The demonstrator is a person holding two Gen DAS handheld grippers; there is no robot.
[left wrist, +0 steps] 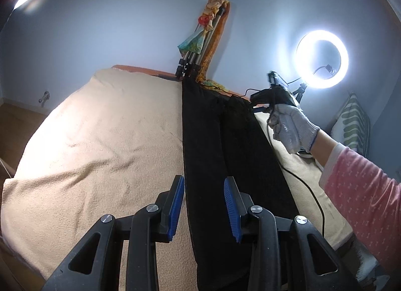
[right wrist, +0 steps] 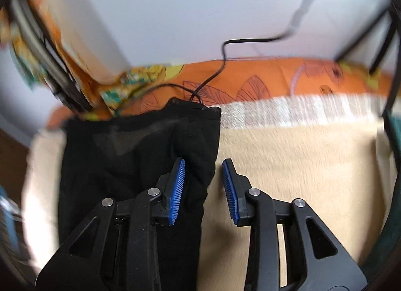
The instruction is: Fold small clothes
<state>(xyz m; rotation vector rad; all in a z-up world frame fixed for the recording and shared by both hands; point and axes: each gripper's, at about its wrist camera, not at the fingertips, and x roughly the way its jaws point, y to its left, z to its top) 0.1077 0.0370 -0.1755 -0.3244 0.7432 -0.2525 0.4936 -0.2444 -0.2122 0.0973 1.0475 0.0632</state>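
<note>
Beige blanket (left wrist: 100,140) flat: both tongs, left (left wrist: 204,205) and right (right wrist: 203,190), spread, empty; pinch black trousers (left wrist: 213,140) at the hem, fold evenly.

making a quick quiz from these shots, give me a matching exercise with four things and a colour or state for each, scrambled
Things:
1. trousers
2. blanket
3. ring light
4. glove

Colour or state:
A. beige, spread over the bed
B. white knit, worn on a hand
C. black, laid out long on the blanket
D. switched on, glowing white

Pairs: 1-C, 2-A, 3-D, 4-B
</note>
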